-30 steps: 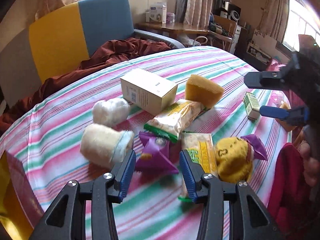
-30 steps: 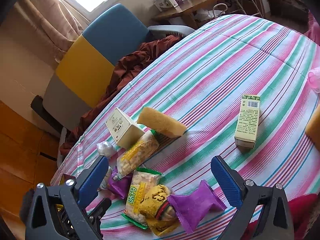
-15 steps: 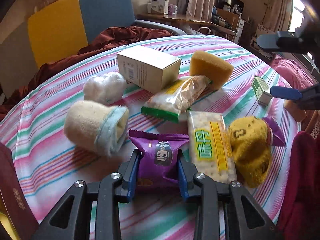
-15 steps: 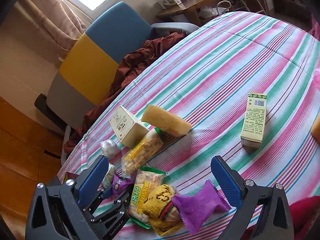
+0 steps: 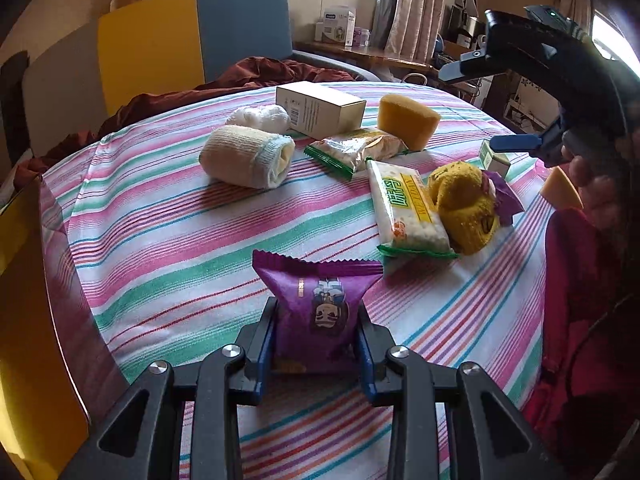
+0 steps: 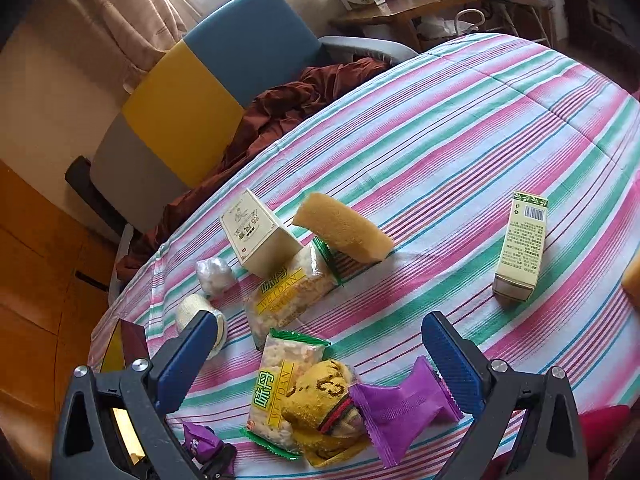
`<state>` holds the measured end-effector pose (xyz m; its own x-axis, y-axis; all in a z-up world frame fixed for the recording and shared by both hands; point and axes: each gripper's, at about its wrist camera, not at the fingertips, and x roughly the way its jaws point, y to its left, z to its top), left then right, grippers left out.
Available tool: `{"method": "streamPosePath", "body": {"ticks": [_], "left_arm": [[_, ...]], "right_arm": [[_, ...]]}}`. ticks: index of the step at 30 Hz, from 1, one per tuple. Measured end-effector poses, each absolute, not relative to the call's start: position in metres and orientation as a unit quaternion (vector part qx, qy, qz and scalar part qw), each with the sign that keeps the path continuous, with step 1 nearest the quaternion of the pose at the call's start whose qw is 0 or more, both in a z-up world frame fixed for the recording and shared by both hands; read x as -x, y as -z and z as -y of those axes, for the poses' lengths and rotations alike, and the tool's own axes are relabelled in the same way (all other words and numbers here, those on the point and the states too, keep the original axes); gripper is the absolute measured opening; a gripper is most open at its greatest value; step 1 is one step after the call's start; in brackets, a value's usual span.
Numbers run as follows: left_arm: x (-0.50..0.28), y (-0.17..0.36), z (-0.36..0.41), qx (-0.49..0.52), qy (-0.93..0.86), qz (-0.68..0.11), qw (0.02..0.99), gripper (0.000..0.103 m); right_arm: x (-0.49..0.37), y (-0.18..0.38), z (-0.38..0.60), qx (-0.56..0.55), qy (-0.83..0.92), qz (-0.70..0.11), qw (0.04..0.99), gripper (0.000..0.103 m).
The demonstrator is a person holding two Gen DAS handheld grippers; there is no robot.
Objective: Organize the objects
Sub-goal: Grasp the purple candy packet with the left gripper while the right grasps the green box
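Note:
My left gripper [image 5: 316, 344] is shut on a purple snack packet [image 5: 320, 300], which stands upright between the blue pads near the front of the striped tablecloth [image 5: 180, 248]. In the right wrist view that packet [image 6: 200, 442] shows at the bottom left. My right gripper [image 6: 318, 340] hangs open above a pile: a second purple packet [image 6: 404, 408], a yellow sock [image 6: 320, 404] and a rice-cracker packet [image 6: 280, 384]. Nothing sits between its pads. Farther back lie another cracker packet [image 6: 288, 292], a yellow sponge [image 6: 344, 226] and a cream box [image 6: 256, 236].
A rolled cream sock [image 5: 248, 156] and a white bundle [image 5: 260, 116] lie left of the pile. A green-and-white carton [image 6: 520, 248] lies to the right. A dark red box [image 6: 128, 340] stands at the table's left edge. A blue-and-yellow chair [image 6: 224, 76] with maroon cloth is behind.
The left gripper closed on the purple packet and drew it back from the pile toward the near side of the table. The right gripper stayed open and hardly moved.

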<state>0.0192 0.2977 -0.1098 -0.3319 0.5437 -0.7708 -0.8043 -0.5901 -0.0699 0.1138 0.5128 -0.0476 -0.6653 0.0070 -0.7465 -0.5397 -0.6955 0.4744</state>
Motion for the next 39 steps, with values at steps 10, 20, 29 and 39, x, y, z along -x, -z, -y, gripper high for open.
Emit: {"method": "streamPosePath", "body": {"ticks": [10,20,29,39], "left_arm": [[-0.027,0.115,-0.287,0.353,-0.811,-0.163,0.436,0.033],[-0.031,0.117,-0.285,0.337,-0.816,-0.165,0.44,0.033],[-0.03,0.117,-0.282,0.336,-0.815,-0.16,0.445,0.033],[-0.029,0.117,-0.28,0.339,-0.813,-0.152,0.448,0.034]], "right_arm": [[-0.114,0.054,-0.516,0.391,-0.829,-0.352,0.189,0.102],[-0.119,0.057,-0.526,0.394,-0.813,-0.363,0.228,0.102],[-0.142,0.043,-0.541,0.359,-0.812,-0.403,0.222,0.074],[-0.188,0.023,-0.599,0.358,-0.785,-0.401,0.309,0.074]]}}
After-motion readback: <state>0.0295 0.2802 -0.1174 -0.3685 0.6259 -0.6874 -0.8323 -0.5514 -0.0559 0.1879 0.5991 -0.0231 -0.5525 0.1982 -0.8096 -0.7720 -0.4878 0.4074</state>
